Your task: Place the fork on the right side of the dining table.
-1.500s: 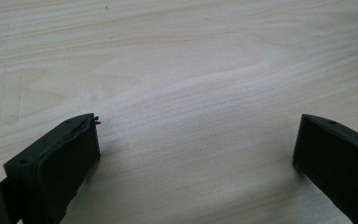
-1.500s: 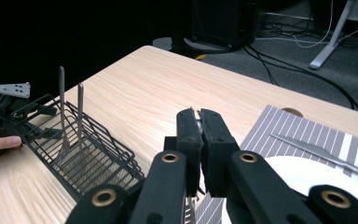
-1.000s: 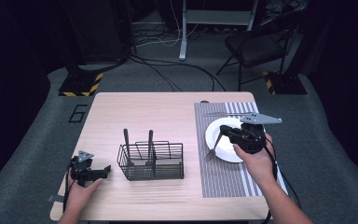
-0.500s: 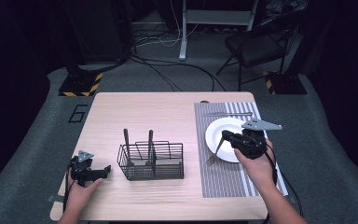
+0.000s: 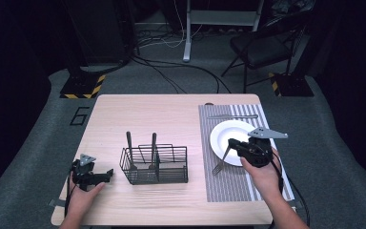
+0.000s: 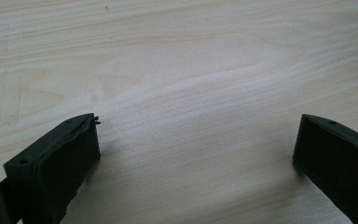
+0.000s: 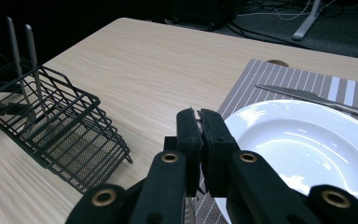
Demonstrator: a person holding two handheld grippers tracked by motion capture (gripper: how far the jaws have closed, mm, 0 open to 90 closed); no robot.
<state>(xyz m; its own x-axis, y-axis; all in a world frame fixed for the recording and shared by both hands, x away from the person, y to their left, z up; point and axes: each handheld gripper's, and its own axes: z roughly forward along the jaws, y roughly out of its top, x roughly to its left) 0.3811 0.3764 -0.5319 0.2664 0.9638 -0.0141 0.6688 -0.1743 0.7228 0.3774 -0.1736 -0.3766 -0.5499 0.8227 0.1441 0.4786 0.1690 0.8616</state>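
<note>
Right tongs (image 5: 232, 143), right of frame: clamped on fork (image 5: 221, 161) beside plate (image 5: 231, 135). Left tongs (image 5: 106, 174), lower left: wide open, empty, on tabletop (image 5: 162, 114).

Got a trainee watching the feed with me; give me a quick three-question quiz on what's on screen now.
1. True or false: the left gripper is open over bare table.
2. What is the right gripper shut on? A fork, B knife, C plate
3. How many utensils stand in the wire caddy?

Key: 1 true. 2 A; its handle is between the jaws beside the plate. 3 two.
</note>
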